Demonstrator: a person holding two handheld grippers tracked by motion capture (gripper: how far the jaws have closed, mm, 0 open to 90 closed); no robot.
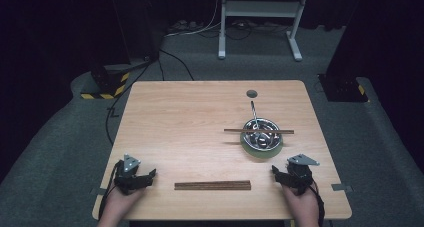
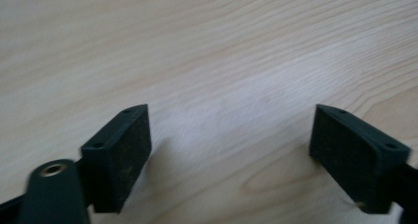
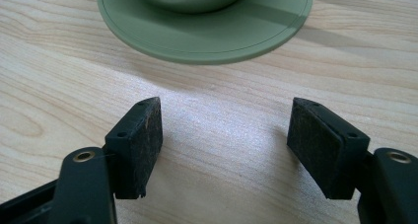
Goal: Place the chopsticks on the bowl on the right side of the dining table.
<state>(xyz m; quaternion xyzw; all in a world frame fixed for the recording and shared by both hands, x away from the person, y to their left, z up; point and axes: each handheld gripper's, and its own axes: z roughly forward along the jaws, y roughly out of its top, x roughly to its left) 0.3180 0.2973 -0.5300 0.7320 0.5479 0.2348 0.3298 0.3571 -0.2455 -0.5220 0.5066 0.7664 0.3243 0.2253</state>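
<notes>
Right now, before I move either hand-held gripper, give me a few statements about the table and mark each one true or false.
1. The left hand-held gripper holds a chopstick. False: its jaws stand open over bare wood with nothing between them.
2. One chopstick lies across the rim of the metal bowl. True.
3. The metal bowl sits on a green plate. True.
4. The chopstick pair lies at the far edge of the table. False: it lies near the front edge, between the two hand-held grippers.
5. The right hand-held gripper is clamped on the plate's rim. False: its jaws are open and stop short of the plate.
</notes>
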